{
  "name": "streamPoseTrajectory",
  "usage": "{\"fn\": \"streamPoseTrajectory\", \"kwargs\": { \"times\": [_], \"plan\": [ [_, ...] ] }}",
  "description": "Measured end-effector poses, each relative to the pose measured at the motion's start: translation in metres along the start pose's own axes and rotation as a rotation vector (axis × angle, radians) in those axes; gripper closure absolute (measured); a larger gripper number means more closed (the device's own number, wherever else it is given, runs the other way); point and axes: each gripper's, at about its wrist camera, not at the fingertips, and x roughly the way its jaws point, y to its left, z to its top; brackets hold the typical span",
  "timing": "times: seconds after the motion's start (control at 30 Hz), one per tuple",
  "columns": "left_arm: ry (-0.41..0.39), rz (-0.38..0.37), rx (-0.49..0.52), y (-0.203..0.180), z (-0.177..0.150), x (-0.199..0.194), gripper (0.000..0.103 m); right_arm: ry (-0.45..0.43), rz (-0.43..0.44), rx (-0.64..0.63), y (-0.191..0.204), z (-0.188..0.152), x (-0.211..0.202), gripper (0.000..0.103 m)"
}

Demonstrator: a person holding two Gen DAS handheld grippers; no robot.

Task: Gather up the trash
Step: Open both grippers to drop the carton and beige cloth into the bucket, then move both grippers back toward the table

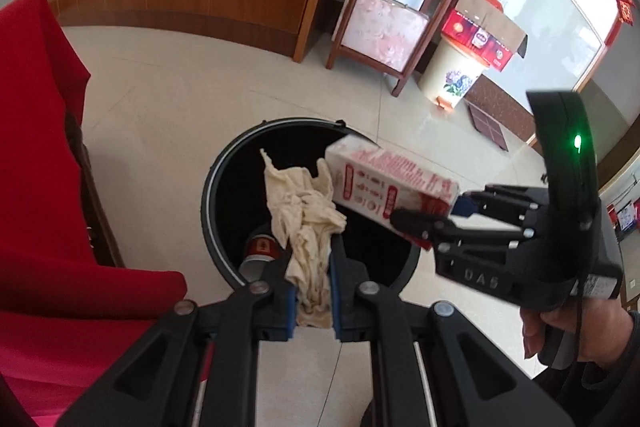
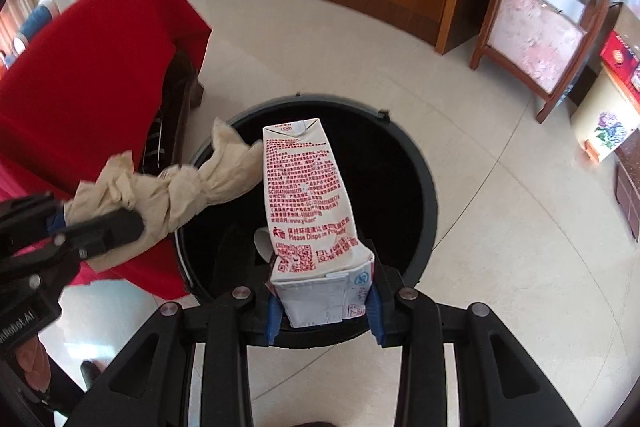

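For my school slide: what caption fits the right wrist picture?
Right gripper holds a milk carton over the black bin.

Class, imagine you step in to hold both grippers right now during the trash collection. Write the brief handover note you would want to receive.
Left gripper: shut on the crumpled beige paper towel, held above the round black trash bin.
Right gripper: shut on the white milk carton with red print, also over the bin opening.
Already in the bin: a red and white cup-like item at the bottom.
Done: both pieces picked up and carried over the bin.
Left: open each gripper so towel and carton drop in; probably release one at a time, since the two overlap in the view. Then check for more trash.
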Motion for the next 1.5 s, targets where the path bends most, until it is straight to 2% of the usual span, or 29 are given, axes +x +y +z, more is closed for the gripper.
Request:
{"fn": "streamPoseTrajectory", "kwargs": {
  "times": [0.13,0.17,0.2,0.23,0.27,0.3,0.37,0.47,0.57,0.77,0.97,1.33,1.5],
  "plan": [
    [0.028,-0.034,-0.005,0.0,0.003,0.014,0.087,0.042,0.003,-0.022,-0.002,-0.005,0.015,0.067],
    [0.047,-0.058,-0.016,0.002,0.002,0.019,0.078,0.054,0.012,-0.026,-0.003,-0.006,0.018,0.066],
    [0.066,-0.077,-0.036,0.006,0.001,0.026,0.058,0.063,0.012,-0.034,-0.002,-0.007,0.021,0.058],
    [0.07,-0.05,-0.055,0.011,-0.001,0.029,0.043,0.077,-0.017,-0.047,-0.003,-0.007,0.026,0.048],
    [0.059,-0.007,-0.071,0.017,-0.002,0.028,0.019,0.077,-0.059,-0.052,-0.005,-0.007,0.029,0.032],
    [0.033,0.023,-0.088,0.022,-0.004,0.024,0.012,0.06,-0.087,-0.05,-0.009,-0.009,0.028,0.023],
    [0.03,0.044,-0.105,0.028,-0.006,0.02,0.01,0.045,-0.129,-0.03,-0.017,-0.008,0.025,0.015],
    [0.017,0.114,-0.079,0.028,-0.006,0.013,0.003,0.028,-0.159,0.015,-0.029,-0.005,0.019,0.014],
    [-0.008,0.174,-0.036,0.022,-0.007,0.001,0.0,0.001,-0.168,0.07,-0.035,-0.002,0.008,0.001],
    [-0.082,0.247,-0.014,0.018,-0.006,-0.026,0.0,-0.052,-0.174,0.094,-0.029,0.003,-0.017,0.0],
    [-0.114,0.271,-0.009,0.014,-0.002,-0.047,0.0,-0.091,-0.176,0.078,-0.018,0.002,-0.042,0.0],
    [-0.221,0.298,-0.049,0.007,-0.001,-0.102,0.0,-0.175,-0.147,0.114,-0.002,-0.008,-0.101,0.0],
    [-0.278,0.332,-0.068,0.01,-0.003,-0.129,0.0,-0.232,-0.131,0.132,0.007,-0.005,-0.13,0.0]
  ]
}}
